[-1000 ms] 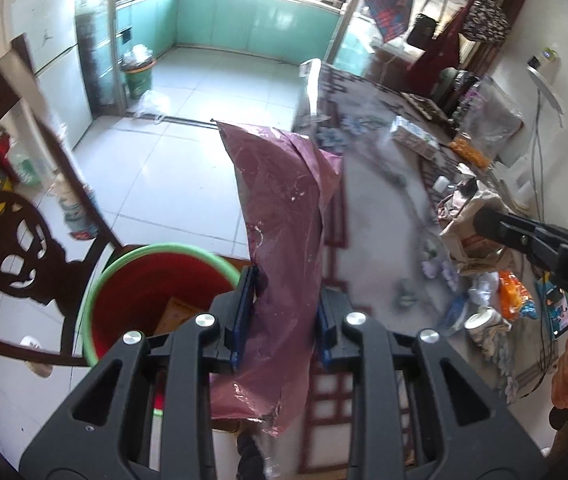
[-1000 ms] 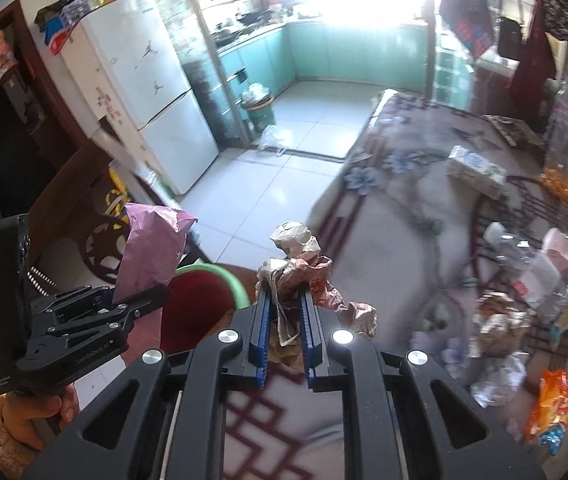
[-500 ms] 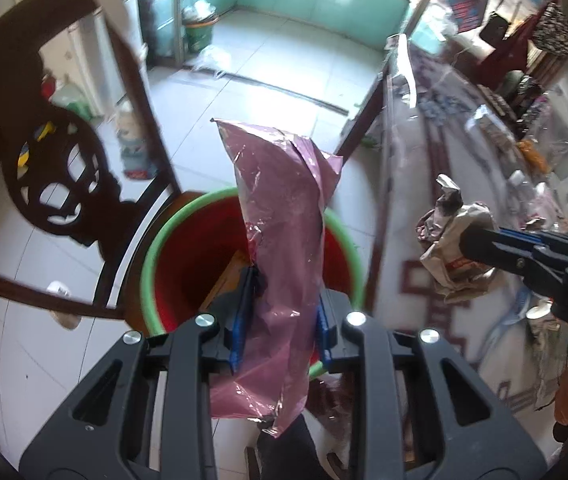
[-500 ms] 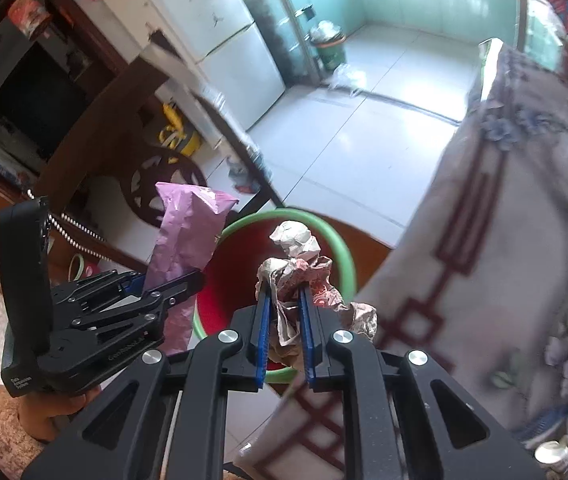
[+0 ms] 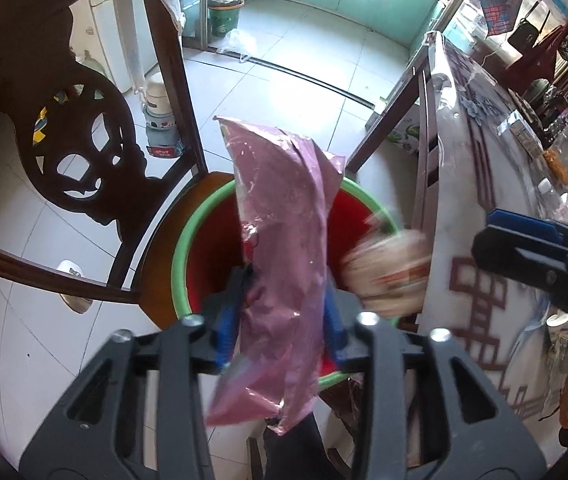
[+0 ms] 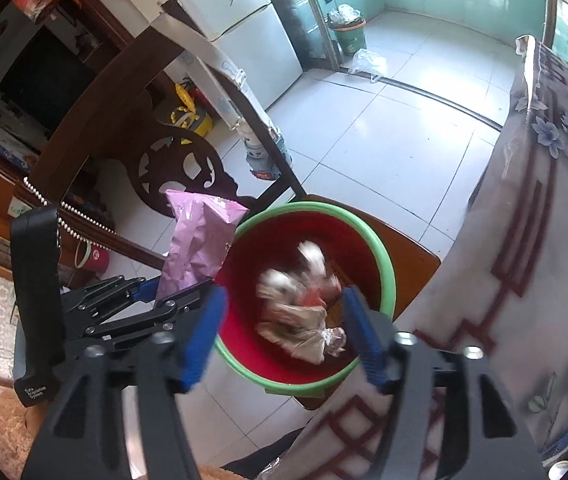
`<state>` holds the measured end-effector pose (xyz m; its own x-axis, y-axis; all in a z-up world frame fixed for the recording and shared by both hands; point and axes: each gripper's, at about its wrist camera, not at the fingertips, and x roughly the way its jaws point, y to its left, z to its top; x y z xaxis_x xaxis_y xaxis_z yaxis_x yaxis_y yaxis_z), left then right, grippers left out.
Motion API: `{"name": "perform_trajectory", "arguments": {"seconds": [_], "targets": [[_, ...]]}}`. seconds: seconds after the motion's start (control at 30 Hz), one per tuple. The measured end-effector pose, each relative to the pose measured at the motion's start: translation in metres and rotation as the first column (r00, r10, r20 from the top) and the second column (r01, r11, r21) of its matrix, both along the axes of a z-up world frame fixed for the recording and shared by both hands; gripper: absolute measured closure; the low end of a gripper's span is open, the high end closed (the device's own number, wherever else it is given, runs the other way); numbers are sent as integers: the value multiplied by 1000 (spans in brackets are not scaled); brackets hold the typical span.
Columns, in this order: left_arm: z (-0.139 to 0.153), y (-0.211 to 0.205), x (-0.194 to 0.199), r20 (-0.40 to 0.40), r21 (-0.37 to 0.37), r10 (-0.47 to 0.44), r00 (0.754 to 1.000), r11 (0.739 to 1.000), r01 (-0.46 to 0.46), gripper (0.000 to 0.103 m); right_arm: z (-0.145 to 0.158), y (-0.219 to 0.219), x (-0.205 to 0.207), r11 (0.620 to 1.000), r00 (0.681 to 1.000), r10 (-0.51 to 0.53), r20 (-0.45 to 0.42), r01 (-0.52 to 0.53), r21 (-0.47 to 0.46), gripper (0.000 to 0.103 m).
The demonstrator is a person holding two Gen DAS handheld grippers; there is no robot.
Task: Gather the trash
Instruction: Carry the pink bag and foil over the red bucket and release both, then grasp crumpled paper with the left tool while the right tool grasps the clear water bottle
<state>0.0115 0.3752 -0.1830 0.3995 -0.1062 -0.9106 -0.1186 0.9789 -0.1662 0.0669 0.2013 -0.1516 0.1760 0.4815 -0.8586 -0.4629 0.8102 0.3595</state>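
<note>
A red bin with a green rim point(image 5: 182, 256) point(image 6: 383, 264) stands on a wooden chair seat beside the table. My left gripper point(image 5: 282, 312) is shut on a pink foil bag point(image 5: 284, 248) and holds it upright over the bin; the bag also shows in the right wrist view point(image 6: 196, 248). My right gripper point(image 6: 284, 336) is open above the bin. A crumpled brown paper wad point(image 6: 299, 312) is blurred in mid-air between its fingers and the bin's inside; it shows blurred in the left wrist view point(image 5: 387, 264).
A carved dark wooden chair back point(image 5: 84, 148) stands left of the bin. The table with a flowered cloth point(image 6: 543, 240) is at the right, with more wrappers on it point(image 5: 555, 160). A small green bin point(image 6: 349, 36) stands far off by the fridge point(image 6: 244, 32).
My right gripper has opened and let go of the paper wad, which is dropping into the bin. Both grippers have moved further over the bin. The left still holds the pink bag.
</note>
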Motion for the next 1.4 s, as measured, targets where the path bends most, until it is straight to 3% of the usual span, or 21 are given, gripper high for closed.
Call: {"name": "perform_trajectory", "arguments": {"seconds": [0.1,0.17,0.37,0.8,1.17,1.4], "targets": [[2,-1,1,13,3,5,1000,1000,-5,47,3,-2,0,999,1000,-16,14,16,-32,41],[2,-1,1,19,5,9,1000,1000,-9,44,7,-2,-1,998,999,-21,34,23,-54,41],[9,-9,4,34,10,0,999,1000,0,44,37,-17,-10,990,986,-52,156,71,-122,41],[26,-60,7,74,24,-96,993,995,95,44,86,-62,-31,984,947,-106,304,145,-107,41],[37,-124,1,83,51,-160,984,986,156,44,101,-119,-47,979,929,-159,334,193,-69,41],[43,-194,2,93,50,-220,971,975,216,44,83,-207,-52,964,934,-231,274,258,-65,41]]}}
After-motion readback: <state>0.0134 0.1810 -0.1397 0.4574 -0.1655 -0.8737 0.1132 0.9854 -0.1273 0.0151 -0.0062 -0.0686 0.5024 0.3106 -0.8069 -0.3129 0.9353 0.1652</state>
